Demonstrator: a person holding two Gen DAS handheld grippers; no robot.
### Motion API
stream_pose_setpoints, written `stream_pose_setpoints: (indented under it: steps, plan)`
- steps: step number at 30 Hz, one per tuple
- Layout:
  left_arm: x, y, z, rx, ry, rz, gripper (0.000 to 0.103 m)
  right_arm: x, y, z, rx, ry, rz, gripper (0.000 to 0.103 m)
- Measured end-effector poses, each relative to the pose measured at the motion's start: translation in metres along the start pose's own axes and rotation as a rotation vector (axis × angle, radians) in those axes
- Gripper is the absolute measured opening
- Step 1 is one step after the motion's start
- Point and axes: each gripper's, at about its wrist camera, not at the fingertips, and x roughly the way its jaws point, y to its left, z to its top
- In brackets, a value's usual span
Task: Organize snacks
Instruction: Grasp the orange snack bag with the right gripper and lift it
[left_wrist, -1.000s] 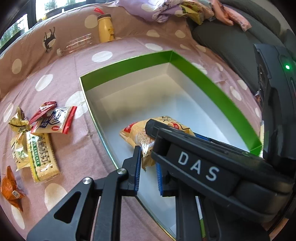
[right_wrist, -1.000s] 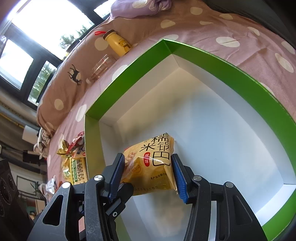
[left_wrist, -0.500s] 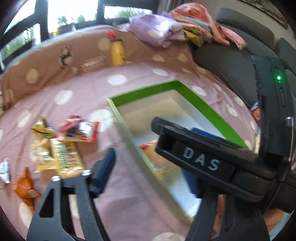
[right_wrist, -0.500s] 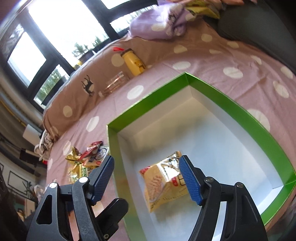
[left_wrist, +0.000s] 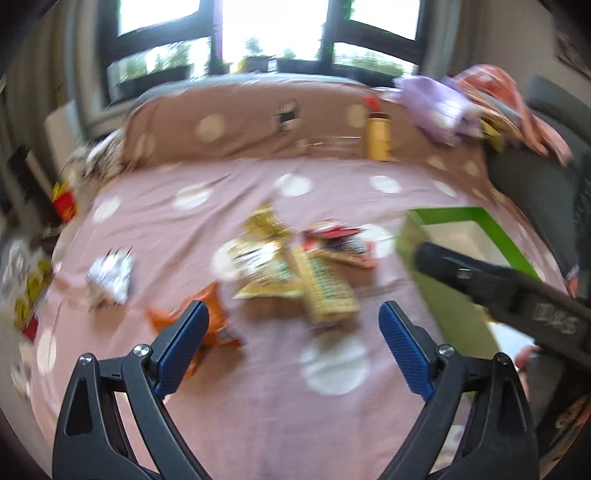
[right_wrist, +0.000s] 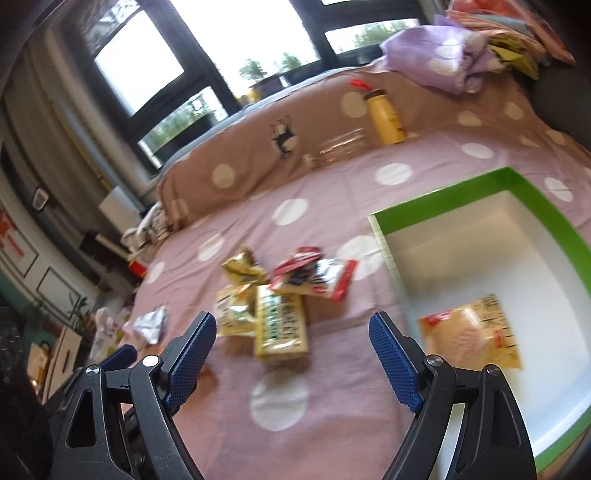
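Note:
A green-rimmed white box (right_wrist: 439, 201) (left_wrist: 448, 214) lies on the pink dotted bedspread, holding one yellow rice-snack bag (right_wrist: 471, 338). Left of the box a pile of snacks rests on the cloth: a green cracker pack (right_wrist: 280, 323) (left_wrist: 325, 286), gold packets (right_wrist: 242, 267) (left_wrist: 264, 225), a red-and-white packet (right_wrist: 317, 278) (left_wrist: 338, 240), an orange packet (left_wrist: 214, 321) and a silver one (left_wrist: 110, 275) (right_wrist: 149, 325). My left gripper (left_wrist: 293, 338) hovers before the pile, jaws opening, nothing between them. My right gripper (right_wrist: 291, 350) is also opening and empty, left of the box.
A yellow bottle (right_wrist: 384, 118) (left_wrist: 376, 136) and a clear glass (right_wrist: 341, 147) stand by the brown dotted pillow at the back. Purple bedding (right_wrist: 432, 62) and a dark sofa lie at the right. The right gripper's black body (left_wrist: 517, 299) crosses the left wrist view over the box.
The right gripper let go of the yellow bag, which stayed in the box, and drew back leftward. The left gripper opened and swung left from the box toward the snack pile.

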Motion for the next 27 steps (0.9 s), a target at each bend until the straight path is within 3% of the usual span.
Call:
stream_pose_setpoints:
  steps: [7,13,23,27]
  plan:
    - [0.017,0.075,-0.022,-0.213,0.027,0.083,0.094,0.032,0.031,-0.017,-0.033,0.124,0.073,0.085]
    - [0.036,0.115,-0.031,-0.379,0.078,0.040,0.092,0.067,0.051,-0.020,-0.006,0.245,0.140,0.085]
    - [0.062,0.122,-0.036,-0.424,0.163,-0.066,0.084,0.142,0.109,-0.025,-0.085,0.421,0.210,0.084]
    - [0.068,0.125,-0.036,-0.446,0.174,-0.114,0.075,0.165,0.116,-0.033,-0.105,0.478,0.203,0.077]
